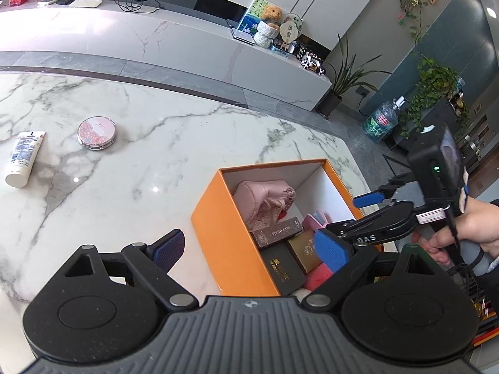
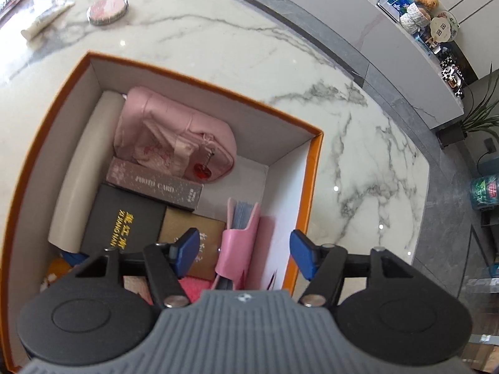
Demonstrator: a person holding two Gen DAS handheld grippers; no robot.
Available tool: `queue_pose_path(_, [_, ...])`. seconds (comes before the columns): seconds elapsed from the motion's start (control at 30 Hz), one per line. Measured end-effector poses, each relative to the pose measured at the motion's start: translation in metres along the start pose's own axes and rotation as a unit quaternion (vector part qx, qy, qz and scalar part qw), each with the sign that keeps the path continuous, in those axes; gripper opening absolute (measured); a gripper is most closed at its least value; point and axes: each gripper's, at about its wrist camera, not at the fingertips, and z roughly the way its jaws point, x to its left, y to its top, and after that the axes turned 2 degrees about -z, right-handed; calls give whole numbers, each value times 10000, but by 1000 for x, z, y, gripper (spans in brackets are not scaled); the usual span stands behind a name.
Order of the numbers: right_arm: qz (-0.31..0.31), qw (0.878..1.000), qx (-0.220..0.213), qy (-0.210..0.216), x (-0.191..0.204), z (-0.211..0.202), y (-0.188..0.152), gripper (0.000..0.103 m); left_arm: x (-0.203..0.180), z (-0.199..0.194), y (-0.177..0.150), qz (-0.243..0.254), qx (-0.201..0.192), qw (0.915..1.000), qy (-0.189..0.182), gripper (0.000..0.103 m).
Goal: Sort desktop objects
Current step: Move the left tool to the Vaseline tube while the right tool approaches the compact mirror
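An orange box (image 1: 218,227) (image 2: 315,187) stands on the marble table. It holds a pink pouch (image 1: 262,199) (image 2: 162,134), a PHOTO CARD box (image 1: 276,233) (image 2: 152,184), a black box (image 2: 121,221), a gold box (image 2: 199,227) and a pink card holder (image 2: 240,243). My right gripper (image 2: 244,252) (image 1: 347,213) hangs open over the box's right part; the card holder stands between its pads, apart from both. My left gripper (image 1: 249,249) is open, straddling the box's near-left wall. A round pink tin (image 1: 96,132) (image 2: 107,9) and a white tube (image 1: 25,159) (image 2: 46,20) lie on the table to the far left.
A pale roll (image 2: 84,168) lies along the box's left inner wall. A hand (image 1: 477,227) holds the right gripper. The table edge (image 1: 352,155) runs just beyond the box; past it are grey floor, a long white cabinet (image 1: 218,46) and potted plants (image 1: 343,78).
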Motion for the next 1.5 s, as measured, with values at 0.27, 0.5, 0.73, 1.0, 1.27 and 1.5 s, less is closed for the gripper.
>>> queue_pose_path(0.27, [337,9777,-1566,1359,-1,-58,38,89,17,-2,-16,88,-183,9996,177,103])
queue_pose_path(0.5, [-247,9620,-1806,2034,56,-64,123,100,57,13,-31,40,249,9925,1200,103])
queue_pose_path(0.73, [-599,9731,-1227,1853,118,-3,224,100,110,3,5,10,380,9759,2148,103])
queue_pose_path(1.0, [-50,9827,-461,1793,146,81,294,100,186,30,74,-256,650,9629,2605,103])
queue_pose_path(1.27, [119,9858,-54,1677,165,135,315,100,229,77,101,-292,907,9651,2441,103])
queue_pose_path(1.5, [154,9831,-24,1825,162,150,311,101,251,88,108,-558,642,9608,2640,103])
